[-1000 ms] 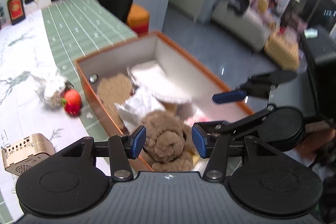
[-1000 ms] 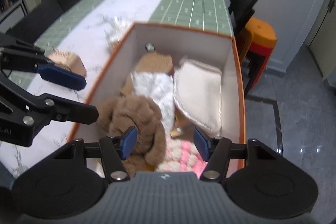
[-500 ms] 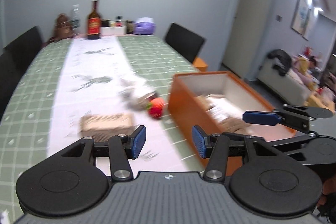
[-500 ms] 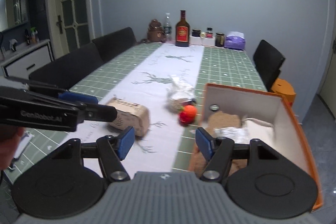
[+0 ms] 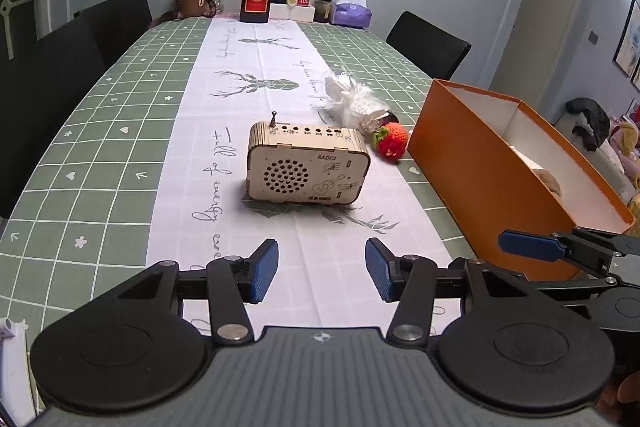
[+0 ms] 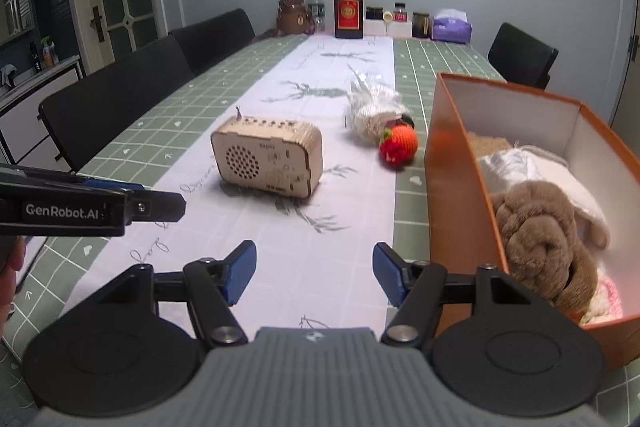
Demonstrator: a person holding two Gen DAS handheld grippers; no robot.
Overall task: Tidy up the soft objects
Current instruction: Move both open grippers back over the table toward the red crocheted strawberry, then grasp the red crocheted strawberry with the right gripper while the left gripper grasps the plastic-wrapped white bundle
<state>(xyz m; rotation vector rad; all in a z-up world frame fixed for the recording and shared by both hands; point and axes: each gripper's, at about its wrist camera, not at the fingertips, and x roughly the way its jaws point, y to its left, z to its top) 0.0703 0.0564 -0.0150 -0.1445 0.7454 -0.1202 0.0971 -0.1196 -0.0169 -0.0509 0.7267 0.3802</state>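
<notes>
Looking forward along the left gripper (image 5: 321, 275), its fingers stand spread with nothing between them, low over the white runner; straight ahead sits the wooden radio (image 5: 306, 163), and beyond it to the right lie the crocheted strawberry (image 5: 390, 145) and, touching it on the far side, a white fluffy bundle (image 5: 352, 105). The orange box (image 5: 480, 179) stands to the right, with the right gripper's blue fingertip showing in front of its near corner. By my judgement the step in hand is the reach between picks: two soft things remain out on the table, and the next move calls for passing right of the radio, a hard thing that stands in the way of a straight approach. From the right wrist view, the right gripper (image 6: 314, 277) is likewise spread and empty, the box close on its right already holding a brown plush toy (image 6: 540, 239), a white cloth (image 6: 532, 171) and something pink (image 6: 610, 301). The strawberry lies ahead, just left of the box wall.
</notes>
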